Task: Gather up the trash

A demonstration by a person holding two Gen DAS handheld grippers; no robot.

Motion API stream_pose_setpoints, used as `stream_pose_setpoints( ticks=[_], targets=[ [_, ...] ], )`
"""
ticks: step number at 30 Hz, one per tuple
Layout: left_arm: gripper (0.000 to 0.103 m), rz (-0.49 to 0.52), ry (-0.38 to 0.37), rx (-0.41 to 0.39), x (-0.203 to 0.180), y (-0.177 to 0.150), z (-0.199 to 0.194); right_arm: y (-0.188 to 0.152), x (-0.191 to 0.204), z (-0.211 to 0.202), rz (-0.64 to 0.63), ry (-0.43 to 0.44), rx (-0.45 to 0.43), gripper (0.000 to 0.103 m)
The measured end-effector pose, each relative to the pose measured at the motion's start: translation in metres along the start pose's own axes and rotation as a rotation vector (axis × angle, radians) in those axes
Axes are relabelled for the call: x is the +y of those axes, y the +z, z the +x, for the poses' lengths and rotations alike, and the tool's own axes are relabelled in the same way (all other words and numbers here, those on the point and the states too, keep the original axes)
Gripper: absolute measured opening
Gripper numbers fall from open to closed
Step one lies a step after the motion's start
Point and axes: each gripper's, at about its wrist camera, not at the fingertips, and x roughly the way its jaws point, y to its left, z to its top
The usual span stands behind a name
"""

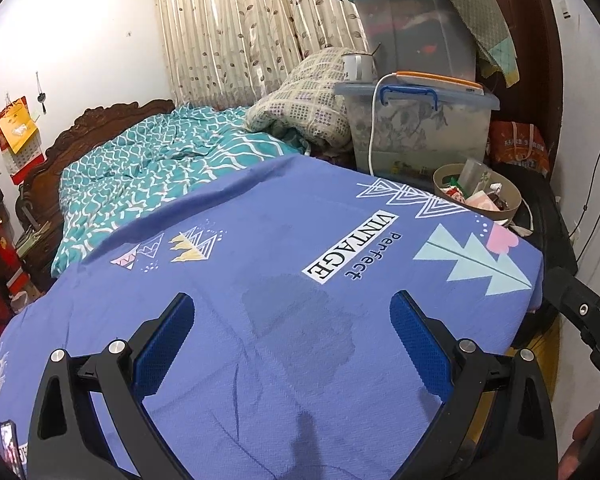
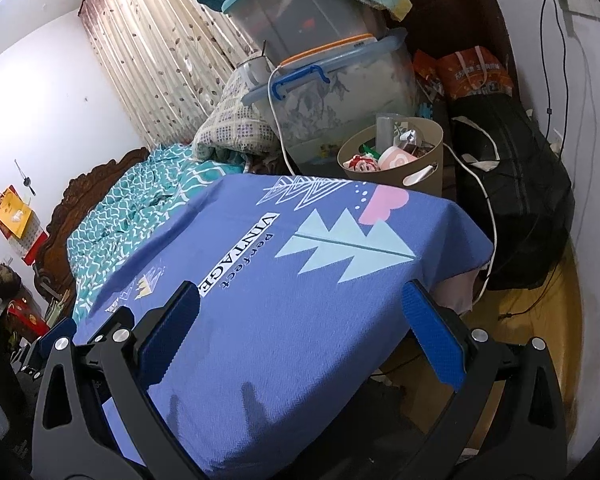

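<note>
Trash [image 2: 384,156] sits in tan bin [image 2: 420,184] past the blue sheet's [image 2: 284,300] far corner. Light, crumply wrappers and cups; pinch by edges. Left gripper [image 1: 292,344] and right gripper [image 2: 300,328] both wide, empty.

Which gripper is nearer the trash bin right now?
Right, it seems. The right gripper hovers open over the cloth's bin-side edge, the bin ahead, slightly right. The left gripper, also open, sits further left, the bin far ahead-right.
</note>
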Motion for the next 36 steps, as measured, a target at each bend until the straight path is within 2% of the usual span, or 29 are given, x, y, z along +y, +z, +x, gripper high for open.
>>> stream_pose_setpoints(
  ticks=[13,36],
  targets=[
    [0.095,0.008,0.007,0.042,0.001,-0.006,0.009,-0.005,-0.004,0.013,0.009,-0.006,0.047,0.100],
    [0.095,-0.003,0.009,0.052,0.003,-0.008,0.010,-0.007,-0.002,0.009,0.006,-0.004,0.021,0.100]
  ],
)
